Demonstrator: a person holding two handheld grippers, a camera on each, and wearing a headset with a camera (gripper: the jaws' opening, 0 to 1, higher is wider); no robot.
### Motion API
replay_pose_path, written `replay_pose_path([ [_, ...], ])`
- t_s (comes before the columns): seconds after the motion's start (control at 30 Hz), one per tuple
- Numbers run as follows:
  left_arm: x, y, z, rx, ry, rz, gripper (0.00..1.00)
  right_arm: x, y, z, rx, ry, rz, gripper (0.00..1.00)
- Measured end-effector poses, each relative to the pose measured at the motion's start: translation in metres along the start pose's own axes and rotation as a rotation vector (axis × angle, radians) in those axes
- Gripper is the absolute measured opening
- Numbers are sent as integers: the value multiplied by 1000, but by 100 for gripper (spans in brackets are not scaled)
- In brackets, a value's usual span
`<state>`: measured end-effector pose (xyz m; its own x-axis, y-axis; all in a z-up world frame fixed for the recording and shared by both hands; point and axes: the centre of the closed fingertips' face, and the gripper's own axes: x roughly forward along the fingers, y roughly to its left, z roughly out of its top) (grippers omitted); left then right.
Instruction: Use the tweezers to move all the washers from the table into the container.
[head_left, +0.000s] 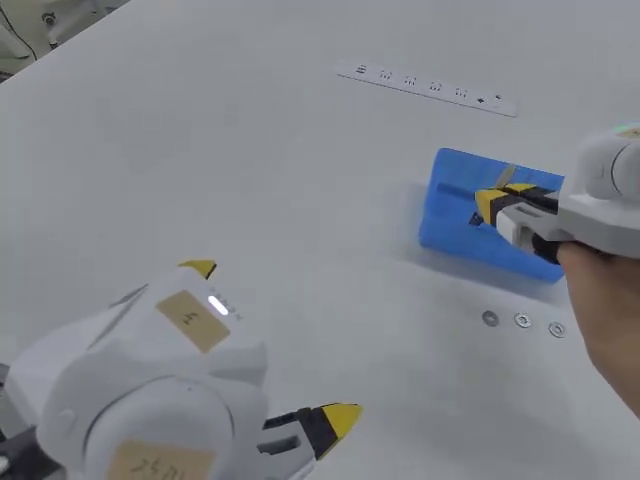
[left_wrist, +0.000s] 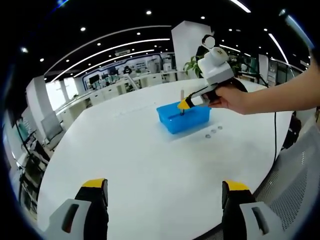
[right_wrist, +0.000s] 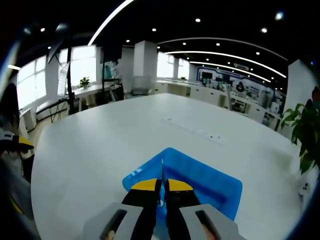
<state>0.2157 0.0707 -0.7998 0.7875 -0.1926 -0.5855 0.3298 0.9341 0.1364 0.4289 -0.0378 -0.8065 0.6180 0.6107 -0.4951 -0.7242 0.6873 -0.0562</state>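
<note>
1. Washers (head_left: 522, 320), three of them, lie in a short row on the white table (head_left: 250, 180). In the head view they are at about 5 o'clock from the blue container (head_left: 450, 230), near it but not touching.
2. The left gripper view gives the same three as small dots at about 4 o'clock from the container. It also shows a hand (left_wrist: 232, 98) that carries the other gripper above the container.
3. The right gripper view looks from above into the container, with a power strip (right_wrist: 195, 131) on the table at 12 o'clock beyond it.
4. The right gripper (right_wrist: 161, 186) is clenched on the tweezers (right_wrist: 162, 172). Its yellow-tipped jaws stand almost together, with the thin metal between them, and the metal points forward over the blue inside.
5. Whether the tweezers carry a washer I cannot tell, because the tip is too thin to read.
6. The left gripper (head_left: 270, 342) is released, with its jaws wide apart and only bare table between them. In the head view it sits at 7 o'clock, well apart from the container.
</note>
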Motion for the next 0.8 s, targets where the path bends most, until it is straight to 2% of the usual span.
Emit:
replay_pose_path([
  [0.23, 0, 1, 1, -1, -2, 4, 97, -2, 1, -1, 1, 4, -4, 2],
  [0.33, -1, 0, 4, -10, -22, -2, 97, -7, 0, 5, 1, -10, -8, 2],
  [0.53, -1, -1, 5, -8, -25, -4, 97, -27, 1, 22, -2, -63, -8, 2],
  [0.8, -1, -3, 4, 4, -16, -14, 97, -55, 5, 22, -18, -78, -7, 2],
])
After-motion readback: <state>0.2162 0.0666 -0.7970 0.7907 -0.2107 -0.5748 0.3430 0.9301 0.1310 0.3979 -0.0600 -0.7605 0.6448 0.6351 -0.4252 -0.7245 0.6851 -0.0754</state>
